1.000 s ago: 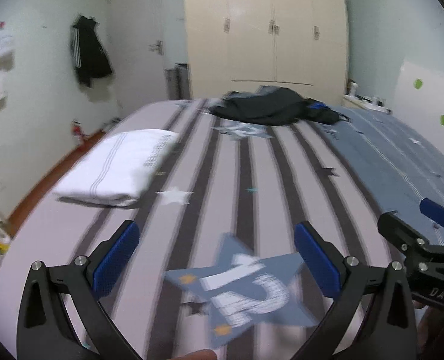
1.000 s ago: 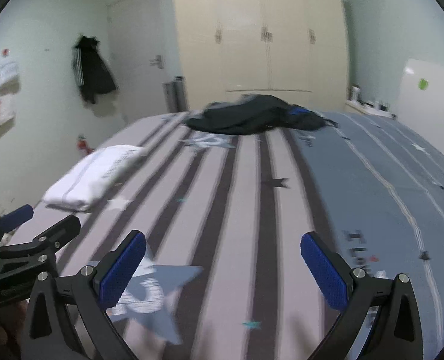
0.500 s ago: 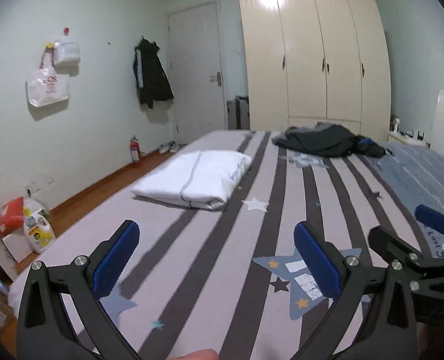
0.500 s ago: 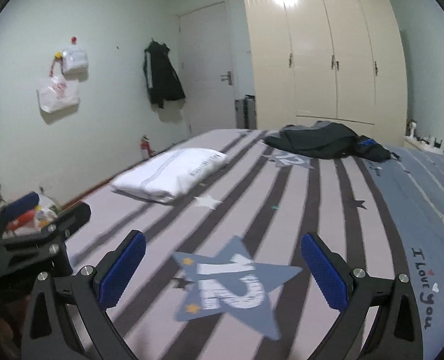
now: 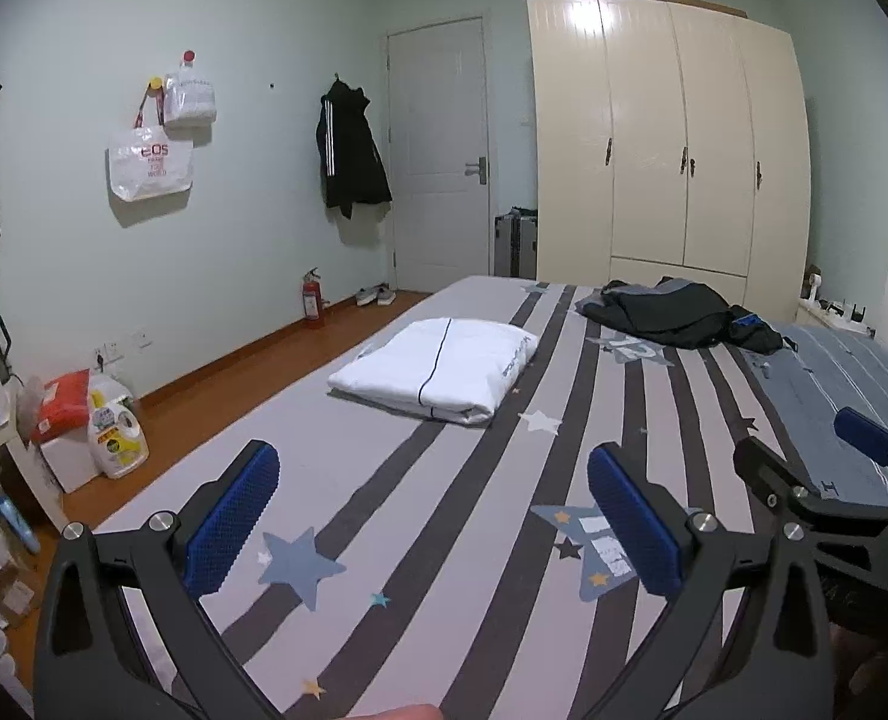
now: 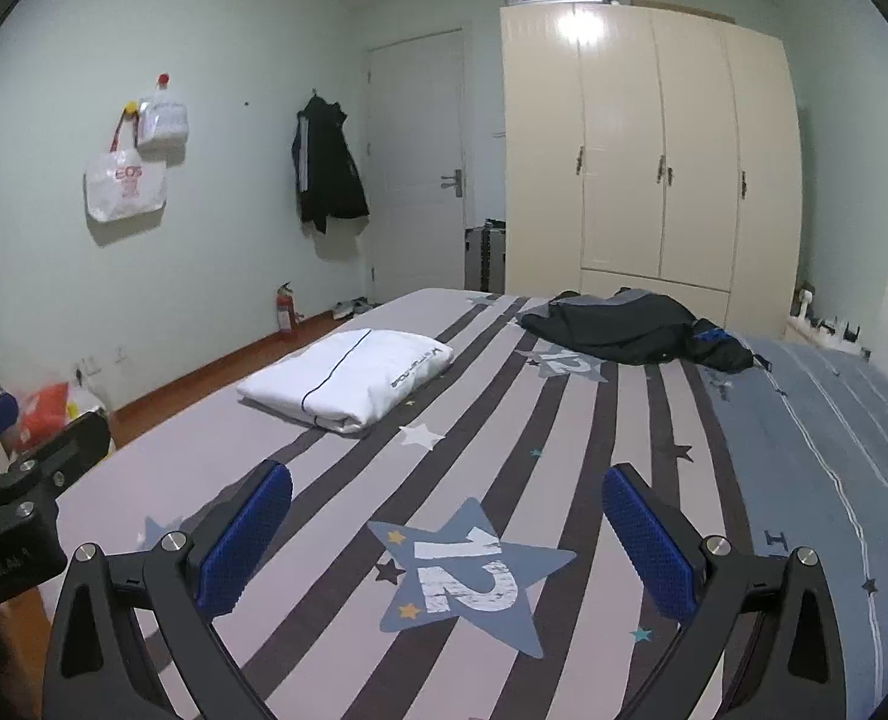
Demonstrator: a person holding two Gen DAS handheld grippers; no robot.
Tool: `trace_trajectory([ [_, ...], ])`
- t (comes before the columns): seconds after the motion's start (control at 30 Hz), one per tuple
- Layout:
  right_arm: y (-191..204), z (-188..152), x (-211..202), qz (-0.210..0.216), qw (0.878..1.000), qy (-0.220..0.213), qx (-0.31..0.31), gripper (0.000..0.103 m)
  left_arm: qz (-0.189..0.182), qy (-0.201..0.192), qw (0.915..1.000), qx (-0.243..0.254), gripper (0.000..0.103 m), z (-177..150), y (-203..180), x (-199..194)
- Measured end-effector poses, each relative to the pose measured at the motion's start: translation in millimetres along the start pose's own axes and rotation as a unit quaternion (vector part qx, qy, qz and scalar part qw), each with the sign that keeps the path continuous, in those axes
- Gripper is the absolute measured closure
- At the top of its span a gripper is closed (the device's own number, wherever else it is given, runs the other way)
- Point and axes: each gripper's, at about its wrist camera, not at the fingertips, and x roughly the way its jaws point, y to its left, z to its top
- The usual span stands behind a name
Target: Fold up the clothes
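Pale green walls and a cream wardrobe [image 5: 666, 138] close off the far end of the room, with a striped bed [image 6: 504, 468] filling the foreground of both views. Its near edge is cut off by the frames, and its far right corner runs out of sight under a blue cover [image 6: 828, 420].

A crumpled dark garment [image 6: 618, 327] lies at the far end of the bed, too bunched to tell its type; a blue part shows at its right side. A folded white garment [image 5: 444, 369] rests flat near the bed's left edge, well apart from the dark one, with striped sheet between them.

The left hand-held gripper [image 5: 432, 522] hovers over the near part of the bed, its blue pads spread apart and holding nothing. The right hand-held gripper [image 6: 447, 540] hangs beside it, likewise spread wide over a star marked "12" [image 6: 462, 582].

Left of the bed, a strip of wooden floor [image 5: 234, 384] carries a detergent bottle [image 5: 117, 432] and a fire extinguisher [image 5: 312, 297] by the wall. A black jacket [image 5: 351, 156] and a bag [image 5: 150, 162] hang on that wall.
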Motion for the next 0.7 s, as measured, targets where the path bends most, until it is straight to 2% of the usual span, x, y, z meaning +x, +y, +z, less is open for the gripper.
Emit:
trace_trajectory([
  [0.7, -27.2, -5.6, -2.4, -0.007, 1.000, -0.003, 0.011, 0.001, -0.011, 0.005, 0.9999, 0.010, 0.001, -3.6, -18.4, 8.1],
])
